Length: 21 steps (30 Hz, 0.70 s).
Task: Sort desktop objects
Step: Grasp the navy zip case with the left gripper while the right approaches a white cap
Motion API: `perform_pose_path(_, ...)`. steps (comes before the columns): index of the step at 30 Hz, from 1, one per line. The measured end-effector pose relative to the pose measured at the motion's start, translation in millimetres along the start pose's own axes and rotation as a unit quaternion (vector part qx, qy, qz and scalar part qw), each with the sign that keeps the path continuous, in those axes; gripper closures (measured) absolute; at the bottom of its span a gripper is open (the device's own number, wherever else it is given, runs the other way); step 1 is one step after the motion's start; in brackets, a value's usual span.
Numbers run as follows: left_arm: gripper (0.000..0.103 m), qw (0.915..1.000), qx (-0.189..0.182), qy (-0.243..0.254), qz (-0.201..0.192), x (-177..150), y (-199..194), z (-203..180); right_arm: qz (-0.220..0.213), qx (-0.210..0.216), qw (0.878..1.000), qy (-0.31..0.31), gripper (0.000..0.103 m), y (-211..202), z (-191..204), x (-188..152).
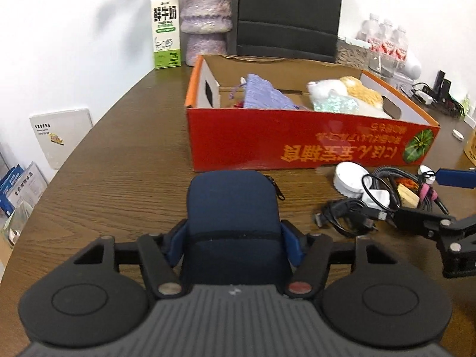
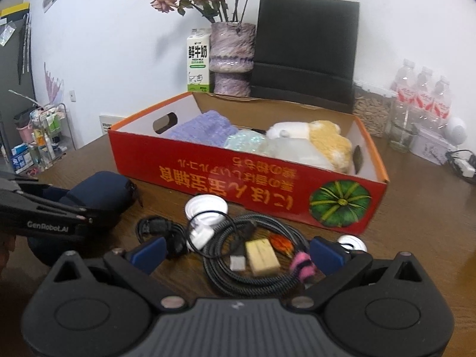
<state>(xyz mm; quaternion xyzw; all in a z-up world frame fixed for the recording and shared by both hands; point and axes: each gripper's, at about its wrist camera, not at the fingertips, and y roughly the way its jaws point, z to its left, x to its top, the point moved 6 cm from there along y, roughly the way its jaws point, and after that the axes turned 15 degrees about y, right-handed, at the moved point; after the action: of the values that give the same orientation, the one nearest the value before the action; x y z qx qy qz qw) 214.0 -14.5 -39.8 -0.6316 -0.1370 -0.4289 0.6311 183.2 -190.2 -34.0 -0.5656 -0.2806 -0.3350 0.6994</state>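
I have the left gripper point(image 1: 233, 238) around the navy zip pouch point(image 1: 232, 202), which sits low in the middle of the left wrist view on the wooden desk point(image 1: 119, 154). The blue pads point(image 1: 290, 245) sit against both flanks of the pouch, so I read it as clamped, though the fabric is soft and I judge the hold shallow. If I lift fast, the pouch could sag out or swing by its zip pull point(image 1: 275, 189).

The red cardboard box point(image 1: 297, 139) fills the centre of that view, already holding a lilac knitted piece point(image 1: 264, 93) and a plush toy point(image 1: 348, 90). Its near wall stands between pouch and opening; clipping that rim would shove the box back toward the milk carton point(image 1: 166, 26) and vase point(image 1: 205, 15).

My right gripper point(image 2: 238, 255) hangs with its jaws wide apart over the braided cable coil point(image 2: 255, 238) at lower centre of the right wrist view, nothing held. Closing there could snag the wooden block point(image 2: 263, 255), the pink band point(image 2: 302, 266) and the white cap point(image 2: 206, 205) all together, dragging the tangle.
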Motion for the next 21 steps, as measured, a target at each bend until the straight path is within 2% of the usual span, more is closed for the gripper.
perform_pose_path(7,0.037,0.9999,-0.006,-0.006,-0.006,-1.3,2.8,5.9,0.010,0.003,1.000,0.019,0.012,18.9,6.4,10.6)
perform_pose_path(13,0.035,0.9999,-0.009,-0.005,-0.008,-2.1,5.2,6.1,0.023,0.010,0.999,0.020,0.027,30.3,11.8,12.3)
perform_pose_path(15,0.035,0.9999,-0.009,-0.003,-0.009,-2.7,5.2,6.0,0.028,0.013,0.999,0.020,0.039,33.1,12.5,11.6)
perform_pose_path(21,0.034,0.9999,-0.008,-0.002,-0.011,-3.0,5.6,5.6,0.030,0.025,0.999,0.028,0.057,32.5,13.0,10.9)
